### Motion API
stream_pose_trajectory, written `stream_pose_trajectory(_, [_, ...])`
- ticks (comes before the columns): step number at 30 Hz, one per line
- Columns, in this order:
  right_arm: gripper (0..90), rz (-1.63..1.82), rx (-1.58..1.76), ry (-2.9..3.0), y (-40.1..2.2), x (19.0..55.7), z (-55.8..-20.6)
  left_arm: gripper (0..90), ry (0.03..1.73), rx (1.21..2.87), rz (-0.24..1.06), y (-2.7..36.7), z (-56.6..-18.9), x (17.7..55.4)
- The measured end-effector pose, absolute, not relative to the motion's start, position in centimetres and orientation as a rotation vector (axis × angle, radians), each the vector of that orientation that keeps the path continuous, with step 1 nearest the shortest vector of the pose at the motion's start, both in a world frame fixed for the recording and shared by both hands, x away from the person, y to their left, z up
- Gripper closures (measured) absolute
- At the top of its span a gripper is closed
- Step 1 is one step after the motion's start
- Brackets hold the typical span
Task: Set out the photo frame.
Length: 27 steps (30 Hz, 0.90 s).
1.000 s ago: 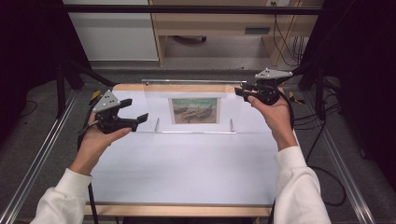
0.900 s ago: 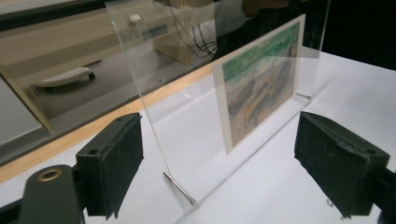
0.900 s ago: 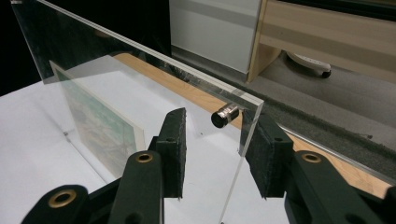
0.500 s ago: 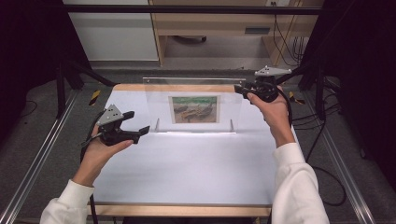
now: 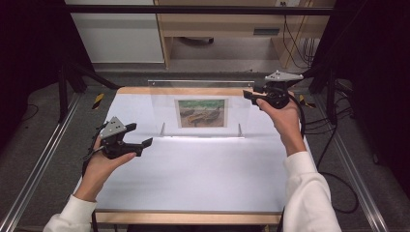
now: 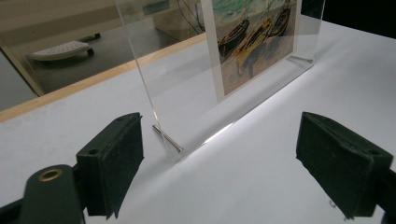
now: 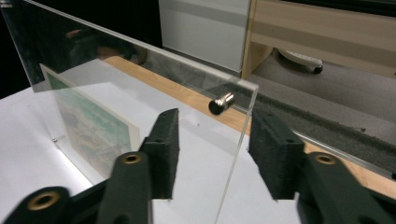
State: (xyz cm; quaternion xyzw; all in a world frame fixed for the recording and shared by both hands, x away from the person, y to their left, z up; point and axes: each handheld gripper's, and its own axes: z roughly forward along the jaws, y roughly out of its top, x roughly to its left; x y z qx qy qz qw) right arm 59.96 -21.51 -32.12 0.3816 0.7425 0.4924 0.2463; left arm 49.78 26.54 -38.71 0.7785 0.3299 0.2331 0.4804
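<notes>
The left gripper [image 5: 145, 143] hangs open near the tabletop's [image 5: 203, 188] left edge, well short of the clear picture frame [image 5: 202, 110] standing along the far edge. The right gripper [image 7: 212, 151], nearer, straddles the frame's right edge, jaws parted, not yet pinching.

counter [image 5: 193, 183]: white top, wooden edge at near and far sides | far, beyond counter: white cabinet [image 5: 116, 38] at left, wooden shelf unit [image 5: 232, 29] at centre | floor: grey, metal rails [image 5: 34, 164] along left and right | far right: black cables [image 5: 295, 43] hanging
</notes>
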Motion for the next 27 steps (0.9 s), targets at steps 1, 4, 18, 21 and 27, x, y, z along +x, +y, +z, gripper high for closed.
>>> stream_pose_trajectory(1, [45.6, 1.329, 1.034, 2.019, -21.5, 59.7, -32.3, 13.5, 0.807, 1.900, 0.569, 26.6, -38.7, 49.7])
stream_pose_trajectory(4, [37.1, 1.288, 1.033, 2.023, -21.4, 58.8, -32.8, 11.4, 0.826, 1.896, 0.577, 26.6, -39.0, 49.5])
stream_pose_trajectory(18, [13.0, 1.183, 1.092, 1.959, -22.8, 52.8, -35.2, 6.6, 0.890, 1.904, 0.585, 26.6, -41.7, 48.2])
stream_pose_trajectory(21, [12.3, 1.168, 1.096, 1.953, -23.2, 51.2, -36.1, 6.3, 0.889, 1.896, 0.592, 27.0, -42.2, 47.6])
stream_pose_trajectory(27, [11.6, 1.151, 1.120, 1.945, -23.7, 49.3, -37.7, 6.2, 0.907, 1.877, 0.623, 28.0, -42.7, 46.8])
